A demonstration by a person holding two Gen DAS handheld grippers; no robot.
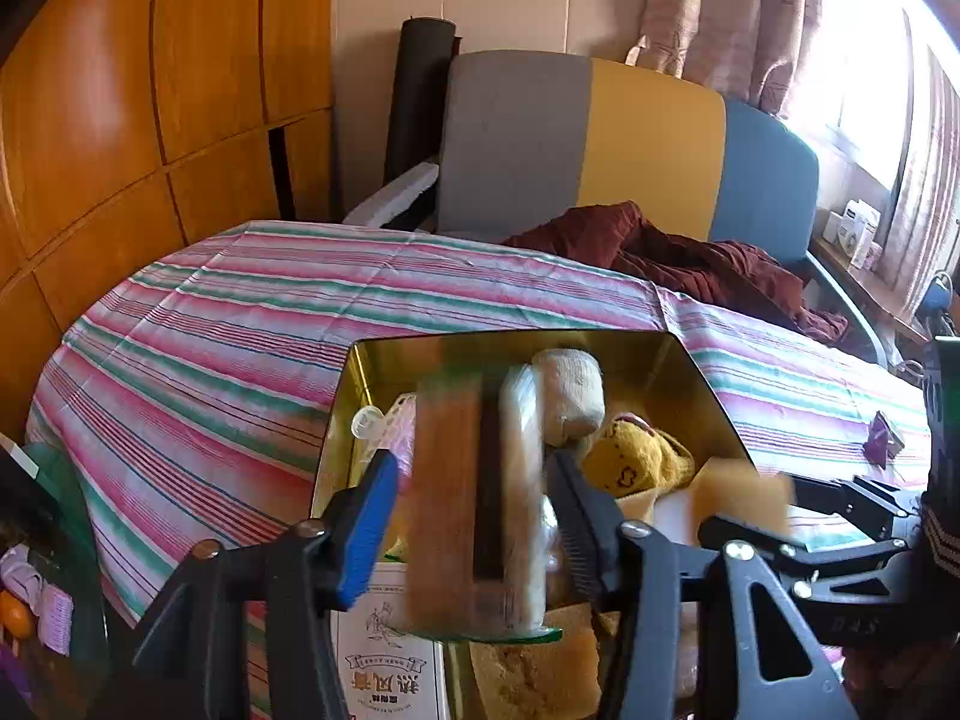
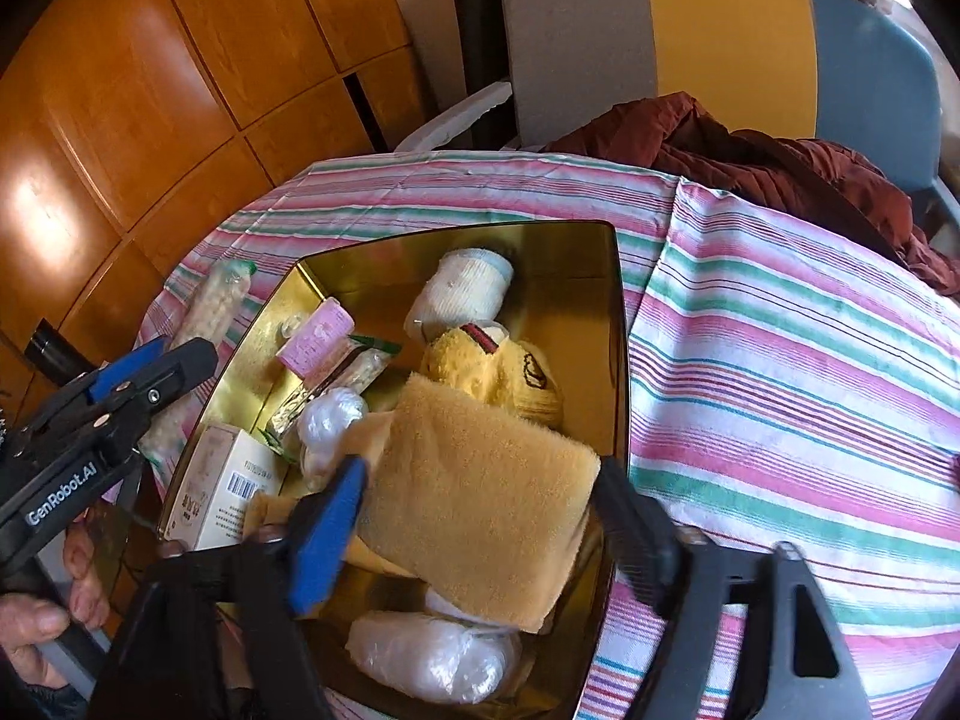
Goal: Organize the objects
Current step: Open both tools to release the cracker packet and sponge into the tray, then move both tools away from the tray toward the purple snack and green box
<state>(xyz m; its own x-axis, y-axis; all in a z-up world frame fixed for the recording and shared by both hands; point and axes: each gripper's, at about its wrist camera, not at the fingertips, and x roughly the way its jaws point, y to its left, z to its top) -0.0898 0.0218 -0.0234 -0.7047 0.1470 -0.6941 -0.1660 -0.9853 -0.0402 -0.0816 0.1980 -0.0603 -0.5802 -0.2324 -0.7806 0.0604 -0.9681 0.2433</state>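
Gold tin (image 2: 612, 324) sits mid-table. Your right hand-held gripper (image 2: 480, 516) gapes wide around the yellow towel (image 2: 480, 480), not pinching it. Left hand-held gripper (image 1: 474, 492) is half open around a blurred packet (image 1: 480, 504); lower that toward 12 o'clock, inside the rim.

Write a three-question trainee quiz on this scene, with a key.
1. True or false: the tin stands on a striped cloth.
2. What lies between the jaws of the right gripper? A) a yellow towel B) a spoon C) a book
3. What colour is the garment on the chair?
Key: 1 true; 2 A; 3 dark red.
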